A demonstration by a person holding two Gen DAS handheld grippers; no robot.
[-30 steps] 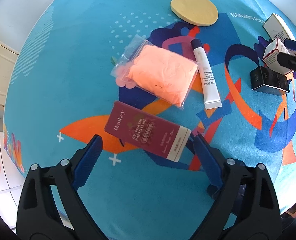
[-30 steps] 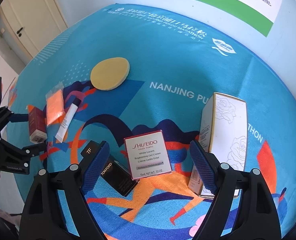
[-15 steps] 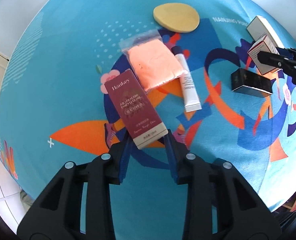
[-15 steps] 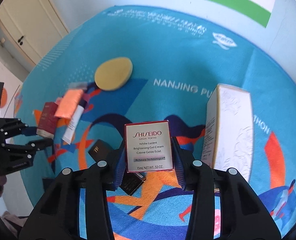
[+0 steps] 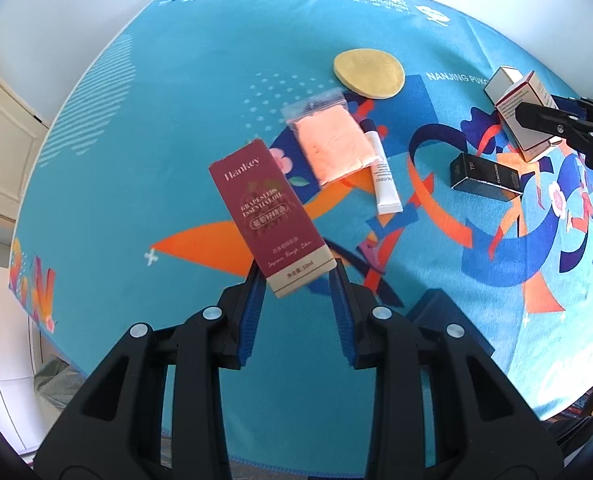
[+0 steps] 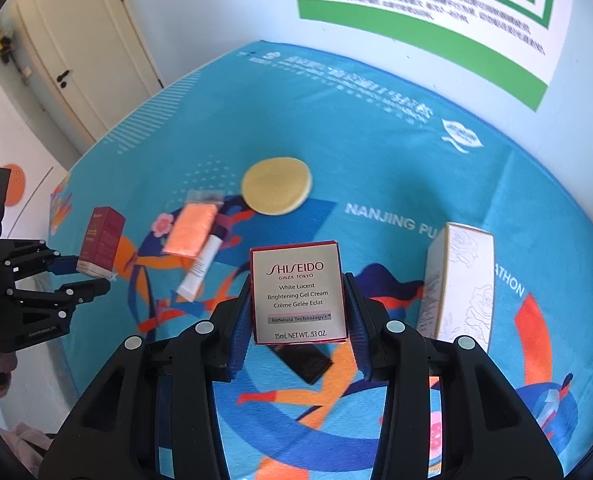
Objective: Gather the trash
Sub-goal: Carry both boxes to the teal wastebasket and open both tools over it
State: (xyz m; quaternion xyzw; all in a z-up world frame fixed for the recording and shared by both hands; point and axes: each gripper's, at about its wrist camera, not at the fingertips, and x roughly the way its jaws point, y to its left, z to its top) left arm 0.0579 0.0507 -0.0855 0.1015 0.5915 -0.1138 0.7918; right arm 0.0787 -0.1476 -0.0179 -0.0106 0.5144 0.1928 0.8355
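With the left gripper (image 5: pixel 296 280) clamped on the maroon carton's (image 5: pixel 266 216) end and the right gripper (image 6: pixel 298 312) clamped on the Shiseido box (image 6: pixel 298 292), both apparently clear of the table (image 5: pixel 176 120), carry them level, gripped firmly.

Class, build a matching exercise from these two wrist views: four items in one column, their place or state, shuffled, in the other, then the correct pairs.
Items
1. dark red Hankey box
2. white Shiseido box
3. yellow sponge
4. black box

Places or states
A. lying flat on the blue cloth, far side
B. clamped in the right tongs
C. lying on the cloth beside an orange ribbon print
D. clamped in the left tongs

Pairs: 1-D, 2-B, 3-A, 4-C
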